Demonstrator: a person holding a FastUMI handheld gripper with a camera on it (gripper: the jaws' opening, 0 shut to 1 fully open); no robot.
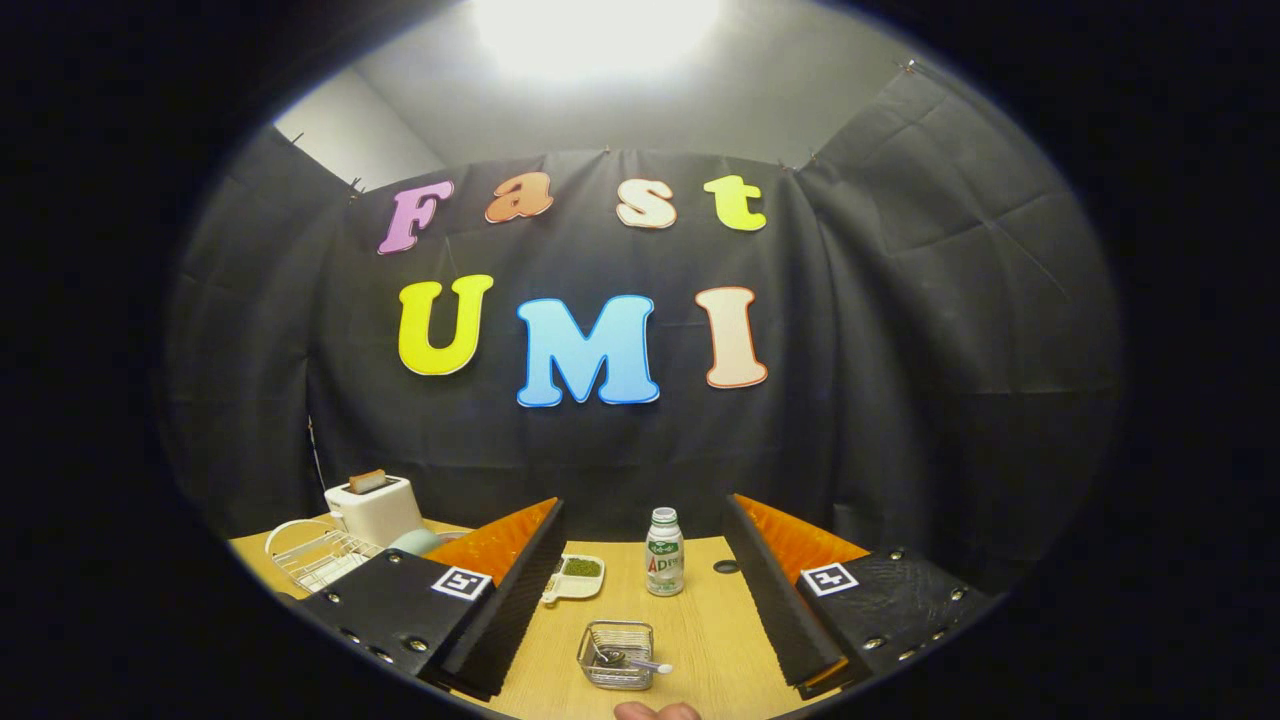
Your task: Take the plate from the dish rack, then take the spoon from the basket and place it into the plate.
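Black cloth hangs across the back of the booth, with a pale wall and a bright ceiling light above it, and a light wooden table (pixel 700 610) runs along the lower part of the frame.

At the lower left of the frame, on the table's far left edge, sits a white wire dish rack (pixel 318 555). Just behind it stands a white toaster (pixel 375 508) with a slice of bread (pixel 366 480) poking out of the top. A pale green curved edge (pixel 415 542) shows between the rack and the left finger — it may be the plate, but most of it is hidden and I cannot tell for sure.

The gripper (pixel 642 590) is spread wide, its two fingers well apart and holding nothing. In the gap between them, near the left finger, lies a small cream tray (pixel 572 578) with something dark green in it. Right of that, about mid-gap, a small white bottle (pixel 664 552) with a green label stands upright. Nearer the camera, in the lower centre, a little wire basket (pixel 616 655) rests on the table, and the spoon (pixel 636 662) lies in it with its pale handle sticking out over the basket's right rim.

A dark round spot (pixel 726 567) marks the table beside the right finger. At the very bottom centre — below the basket — a fingertip (pixel 655 711) of the person's hand peeks in.
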